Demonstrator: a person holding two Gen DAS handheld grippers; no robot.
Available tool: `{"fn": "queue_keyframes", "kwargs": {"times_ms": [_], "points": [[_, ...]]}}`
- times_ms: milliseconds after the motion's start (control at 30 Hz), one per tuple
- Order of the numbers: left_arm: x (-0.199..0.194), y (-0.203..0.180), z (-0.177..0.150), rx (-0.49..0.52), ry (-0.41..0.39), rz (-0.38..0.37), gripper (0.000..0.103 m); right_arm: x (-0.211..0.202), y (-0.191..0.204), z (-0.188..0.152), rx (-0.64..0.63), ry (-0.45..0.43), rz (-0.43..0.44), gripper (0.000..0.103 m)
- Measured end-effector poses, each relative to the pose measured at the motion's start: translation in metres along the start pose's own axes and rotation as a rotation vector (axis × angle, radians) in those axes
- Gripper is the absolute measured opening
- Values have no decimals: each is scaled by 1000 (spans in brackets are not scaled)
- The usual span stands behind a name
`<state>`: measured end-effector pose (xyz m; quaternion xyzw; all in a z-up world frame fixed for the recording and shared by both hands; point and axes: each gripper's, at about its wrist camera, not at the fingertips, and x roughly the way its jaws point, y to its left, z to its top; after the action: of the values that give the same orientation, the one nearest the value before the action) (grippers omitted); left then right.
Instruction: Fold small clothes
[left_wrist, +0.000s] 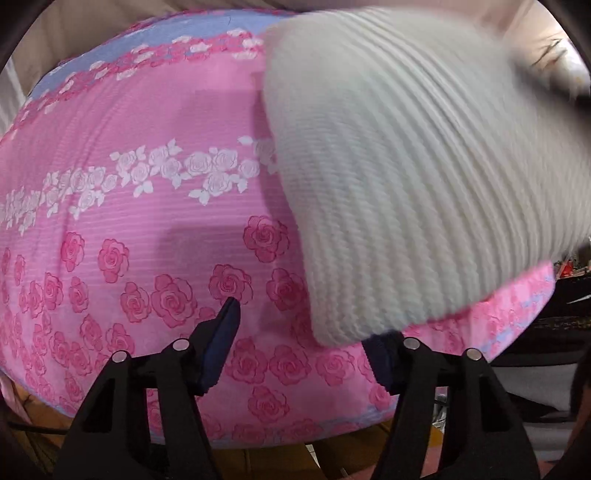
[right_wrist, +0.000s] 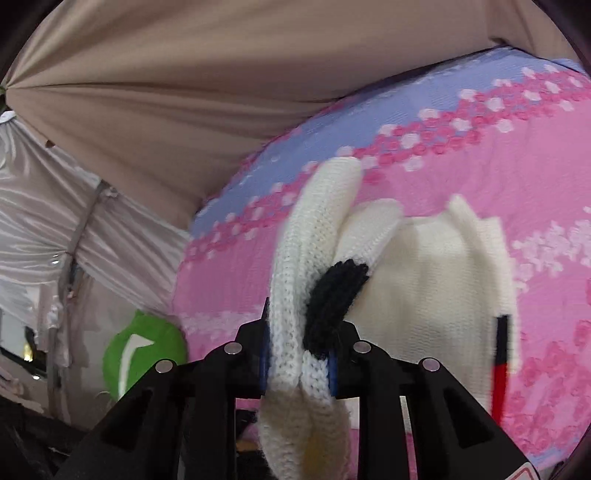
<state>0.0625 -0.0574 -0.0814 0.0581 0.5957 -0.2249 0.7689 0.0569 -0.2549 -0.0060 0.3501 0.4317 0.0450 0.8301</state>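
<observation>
A white ribbed knit garment (left_wrist: 406, 177) hangs lifted over the right half of the pink rose-print bedspread (left_wrist: 147, 206) in the left wrist view, blurred by motion. My left gripper (left_wrist: 303, 332) is open and empty; its right finger sits just under the garment's lower corner. In the right wrist view my right gripper (right_wrist: 299, 354) is shut on a bunched fold of the white knit garment (right_wrist: 436, 280), which has a black trim patch (right_wrist: 332, 295) and a red and black stripe (right_wrist: 500, 354). The rest of the garment drapes beyond the fingers above the bedspread (right_wrist: 480, 162).
A beige curtain (right_wrist: 184, 92) and a silvery white drape (right_wrist: 55, 229) hang behind the bed. A green object (right_wrist: 147, 354) sits by the bed's edge at lower left. Dark clutter (left_wrist: 554, 314) lies past the bed's right edge.
</observation>
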Motion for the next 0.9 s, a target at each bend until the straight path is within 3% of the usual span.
{"fn": "queue_keyframes", "kwargs": {"times_ms": [67,133,200,300,433,500,567,667,700,733,767,800,867,900], "points": [[11,-5,0,-1,36,-10,61,18,-59,-18,56,55,-170,22],[15,-11,-1,17,55,-15,61,46,-113,-42,150,141,-246,22],[8,-20,-2,61,37,0,60,44,-135,-56,233,94,-137,24],[-19,-29,-3,118,-20,-57,61,25,-125,-50,233,42,-112,30],[-58,-28,-1,141,-71,-163,71,-9,-104,-36,106,-22,-274,35],[-78,-25,2,122,-114,-210,78,-21,-100,-29,68,-57,-276,47],[-86,-24,8,89,-157,-203,83,-18,-93,-20,48,-56,-236,65],[-73,-21,21,54,-154,-128,83,22,-86,-12,21,5,-173,69],[-69,-20,25,44,-153,-107,83,42,-86,-12,0,33,-186,67],[-66,-18,28,38,-153,-95,82,60,-86,-12,-23,67,-215,51],[-65,-17,30,35,-152,-80,82,72,-85,-12,-38,99,-257,18],[-66,-17,31,39,-157,-73,82,71,-82,-10,-33,104,-272,18],[-69,-19,31,54,-184,-54,82,31,-62,-6,-34,-23,-172,17],[-67,-20,31,58,-186,-42,82,10,-53,-5,-61,-81,-165,8]]}}
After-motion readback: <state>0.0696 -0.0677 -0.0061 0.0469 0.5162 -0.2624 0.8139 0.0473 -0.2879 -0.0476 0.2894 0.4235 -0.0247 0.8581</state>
